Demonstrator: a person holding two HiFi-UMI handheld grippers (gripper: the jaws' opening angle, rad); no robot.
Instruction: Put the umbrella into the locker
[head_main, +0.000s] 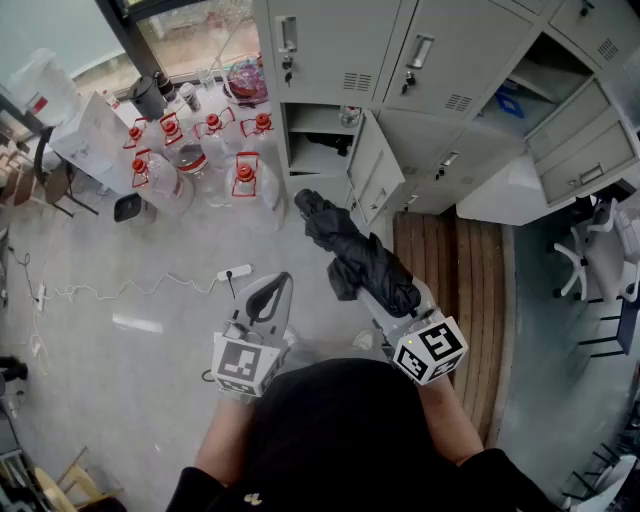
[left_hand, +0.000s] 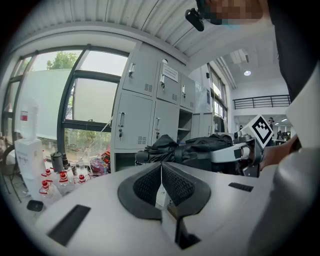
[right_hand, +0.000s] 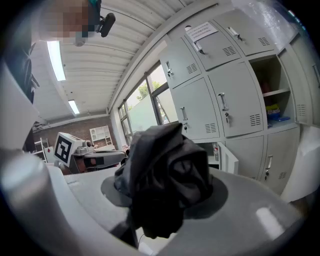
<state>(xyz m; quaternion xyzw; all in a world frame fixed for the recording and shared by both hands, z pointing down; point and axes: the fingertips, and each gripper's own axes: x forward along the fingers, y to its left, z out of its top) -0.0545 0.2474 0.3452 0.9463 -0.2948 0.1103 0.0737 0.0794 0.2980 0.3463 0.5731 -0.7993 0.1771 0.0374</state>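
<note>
Points right tongs (head_main: 398, 312), clamped on folded umbrella (head_main: 350, 245), slightly downward toward open locker (head_main: 320, 145); left tongs (head_main: 278, 286) alongside, pinched together, empty.

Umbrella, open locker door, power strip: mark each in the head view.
umbrella (head_main: 358, 258), head view, middle of the folded black canopy.
open locker door (head_main: 372, 172), head view, centre of the door panel.
power strip (head_main: 235, 272), head view, middle of its white body.

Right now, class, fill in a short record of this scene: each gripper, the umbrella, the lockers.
right gripper: fingers closed on the umbrella
left gripper: fingers together, empty
umbrella: black, folded, pointing toward the lockers, not yet inside
nearest open locker: low compartment ahead, door swung open
floor, left: red-capped bottles
</note>
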